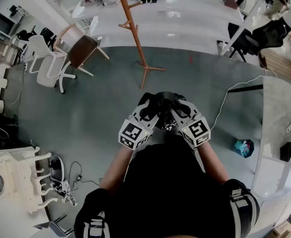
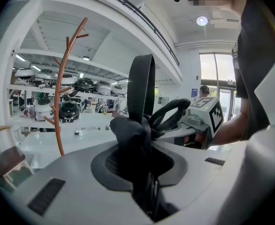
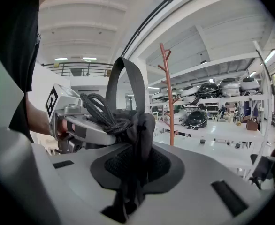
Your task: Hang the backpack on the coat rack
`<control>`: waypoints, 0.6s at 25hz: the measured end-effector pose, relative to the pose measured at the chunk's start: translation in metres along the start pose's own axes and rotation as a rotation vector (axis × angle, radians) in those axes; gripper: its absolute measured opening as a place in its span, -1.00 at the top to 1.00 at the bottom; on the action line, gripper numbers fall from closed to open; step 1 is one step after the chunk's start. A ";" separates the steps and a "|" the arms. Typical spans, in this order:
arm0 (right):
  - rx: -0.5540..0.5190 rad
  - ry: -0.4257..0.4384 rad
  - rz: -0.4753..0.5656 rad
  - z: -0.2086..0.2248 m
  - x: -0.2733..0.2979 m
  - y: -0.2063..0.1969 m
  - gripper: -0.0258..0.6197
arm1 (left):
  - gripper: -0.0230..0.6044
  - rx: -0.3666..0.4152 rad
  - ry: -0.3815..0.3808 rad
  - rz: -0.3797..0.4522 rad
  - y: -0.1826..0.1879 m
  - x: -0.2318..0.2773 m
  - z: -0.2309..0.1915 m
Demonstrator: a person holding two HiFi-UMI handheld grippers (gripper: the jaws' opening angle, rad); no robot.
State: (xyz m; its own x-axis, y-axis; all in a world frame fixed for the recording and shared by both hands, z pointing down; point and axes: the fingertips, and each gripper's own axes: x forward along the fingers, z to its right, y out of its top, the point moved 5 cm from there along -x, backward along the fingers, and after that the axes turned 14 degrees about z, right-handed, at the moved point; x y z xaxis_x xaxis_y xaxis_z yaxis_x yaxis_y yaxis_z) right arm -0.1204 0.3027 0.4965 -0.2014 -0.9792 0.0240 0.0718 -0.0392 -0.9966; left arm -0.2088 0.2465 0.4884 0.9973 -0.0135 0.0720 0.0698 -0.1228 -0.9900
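A black backpack (image 1: pixel 163 108) hangs in front of the person's body, held up from both sides. My left gripper (image 1: pixel 149 112) is shut on a bunch of its black fabric (image 2: pixel 128 135), and a wide strap loop (image 2: pixel 142 83) rises above the jaws. On the other side, my right gripper (image 1: pixel 176 113) is shut on the backpack's black fabric (image 3: pixel 140 130), beside a braided cord handle (image 3: pixel 102 109) and the same strap loop (image 3: pixel 128 81). The orange-brown wooden coat rack (image 1: pixel 134 36) stands on the floor ahead, a few steps away; it also shows as the coat rack (image 2: pixel 57 111) and the coat rack (image 3: pixel 168 93).
A brown chair (image 1: pixel 81 48) and a white office chair (image 1: pixel 47 66) stand to the left of the rack. A long white desk (image 1: pixel 277 133) runs along the right with a teal bag (image 1: pixel 244 147) on the floor beside it. White furniture (image 1: pixel 11 177) stands at the lower left.
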 end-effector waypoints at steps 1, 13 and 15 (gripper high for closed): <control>-0.003 -0.012 0.005 -0.015 -0.001 -0.001 0.68 | 0.64 0.011 -0.008 0.002 0.000 -0.015 0.003; -0.010 -0.056 0.030 -0.176 -0.001 -0.009 0.68 | 0.64 0.060 -0.055 0.034 -0.006 -0.172 0.029; -0.009 -0.056 0.024 -0.195 -0.002 -0.013 0.68 | 0.64 0.058 -0.051 0.030 -0.010 -0.190 0.033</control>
State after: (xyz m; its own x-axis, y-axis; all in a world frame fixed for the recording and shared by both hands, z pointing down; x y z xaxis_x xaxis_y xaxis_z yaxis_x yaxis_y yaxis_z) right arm -0.3113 0.3439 0.4945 -0.1444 -0.9895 0.0040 0.0673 -0.0138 -0.9976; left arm -0.3980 0.2829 0.4802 0.9987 0.0344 0.0378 0.0400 -0.0659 -0.9970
